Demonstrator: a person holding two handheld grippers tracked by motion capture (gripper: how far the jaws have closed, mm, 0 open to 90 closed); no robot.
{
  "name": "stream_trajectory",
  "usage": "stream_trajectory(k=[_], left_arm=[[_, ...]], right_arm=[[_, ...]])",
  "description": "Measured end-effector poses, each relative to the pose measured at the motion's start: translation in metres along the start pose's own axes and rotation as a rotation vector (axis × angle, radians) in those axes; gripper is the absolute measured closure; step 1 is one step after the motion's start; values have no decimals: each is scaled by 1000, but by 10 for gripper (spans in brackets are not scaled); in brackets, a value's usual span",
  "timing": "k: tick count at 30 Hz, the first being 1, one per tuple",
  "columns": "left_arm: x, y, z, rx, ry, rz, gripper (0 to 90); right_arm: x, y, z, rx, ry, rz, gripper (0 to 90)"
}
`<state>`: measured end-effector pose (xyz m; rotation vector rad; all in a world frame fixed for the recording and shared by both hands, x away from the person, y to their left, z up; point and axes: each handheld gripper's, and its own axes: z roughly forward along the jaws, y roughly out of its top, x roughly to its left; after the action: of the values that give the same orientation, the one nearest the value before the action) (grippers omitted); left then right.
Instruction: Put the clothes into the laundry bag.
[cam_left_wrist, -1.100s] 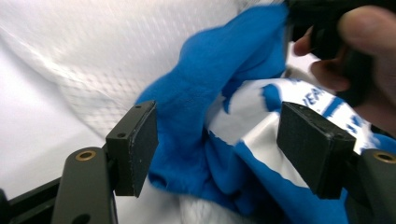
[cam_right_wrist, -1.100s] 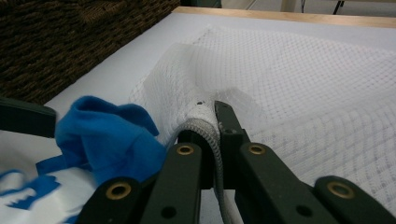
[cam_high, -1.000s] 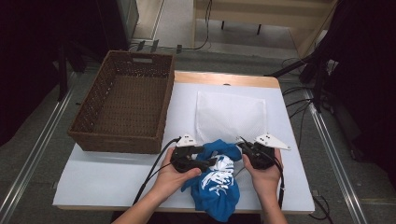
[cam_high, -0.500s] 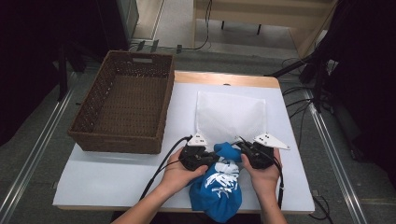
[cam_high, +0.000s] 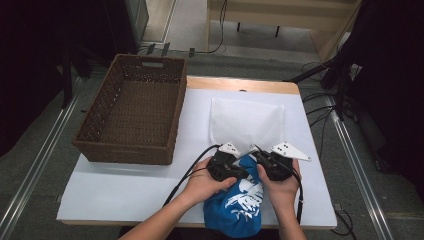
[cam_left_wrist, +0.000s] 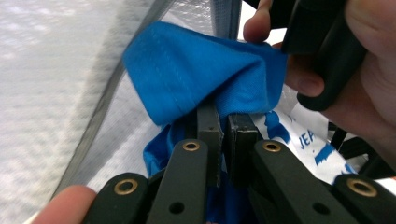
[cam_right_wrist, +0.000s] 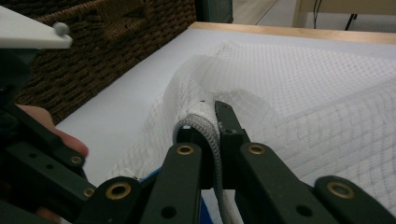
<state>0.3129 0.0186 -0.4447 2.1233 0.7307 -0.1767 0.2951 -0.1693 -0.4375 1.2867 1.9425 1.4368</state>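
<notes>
My left gripper (cam_left_wrist: 223, 122) has slid toward three o'clock, pinching the blue shirt (cam_left_wrist: 196, 74); my right gripper (cam_right_wrist: 212, 112) clamps the mesh bag's (cam_high: 247, 122) rim — stuffing next.

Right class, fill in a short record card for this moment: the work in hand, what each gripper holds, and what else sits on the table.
Work in hand: putting a blue garment into a white mesh laundry bag
Left gripper: fingers shut on a fold of the blue garment
Right gripper: fingers shut on the corded rim of the white mesh laundry bag
Blue garment: bunched at the table's near edge, white print showing
Wicker basket: brown, at the left of the table, nothing inside it
</notes>
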Motion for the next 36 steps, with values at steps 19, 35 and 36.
stream_trajectory(k=[19, 35, 36], left_arm=[[6, 4, 6, 20, 133, -33, 882], [1, 6, 10, 19, 248, 29, 885], [1, 6, 9, 16, 251, 27, 886]], right_arm=[[4, 7, -14, -96, 13, 3, 900], [7, 6, -9, -68, 23, 2, 900], [7, 5, -9, -65, 22, 0, 900]])
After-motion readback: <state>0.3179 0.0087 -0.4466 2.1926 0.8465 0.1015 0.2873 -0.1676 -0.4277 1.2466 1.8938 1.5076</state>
